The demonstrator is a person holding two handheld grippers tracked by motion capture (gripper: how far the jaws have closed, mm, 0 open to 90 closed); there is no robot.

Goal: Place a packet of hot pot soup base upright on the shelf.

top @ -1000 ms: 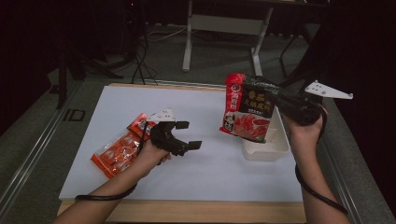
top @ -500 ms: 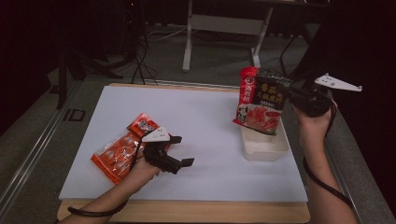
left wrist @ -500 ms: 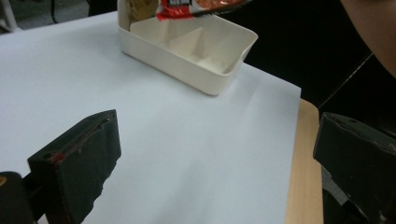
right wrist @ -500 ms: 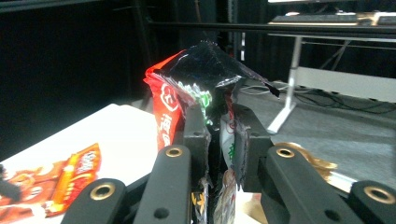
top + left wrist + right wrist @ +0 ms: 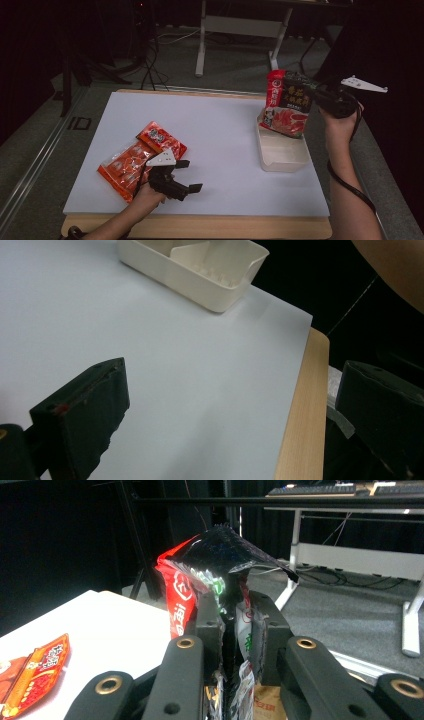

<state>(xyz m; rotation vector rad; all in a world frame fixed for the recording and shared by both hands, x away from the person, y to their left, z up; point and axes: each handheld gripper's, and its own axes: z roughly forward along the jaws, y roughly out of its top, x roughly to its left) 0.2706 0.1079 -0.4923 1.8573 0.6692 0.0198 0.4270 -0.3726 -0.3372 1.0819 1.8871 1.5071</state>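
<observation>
My right gripper is shut on the top edge of a red-and-black food packet, which hangs above the far end of a cream plastic bin at the table's right. In the right gripper view the jaws pinch the packet between them, my right gripper pointing level. Low over the white sheet near the front edge, my left gripper stands open and holds nothing. Two red-orange packets lie flat just left of it. The left gripper view looks between wide jaws at my left gripper toward the bin.
A white sheet covers the wooden table, whose bare wood edge runs along the front. The bin has a divider inside. Dark floor, cables and a white desk frame lie beyond the far edge.
My right gripper carried the hanging packet rightward, over the bin's far end. My left hand dropped and drew back toward the front edge, beside the two red packets, jaws still open.
</observation>
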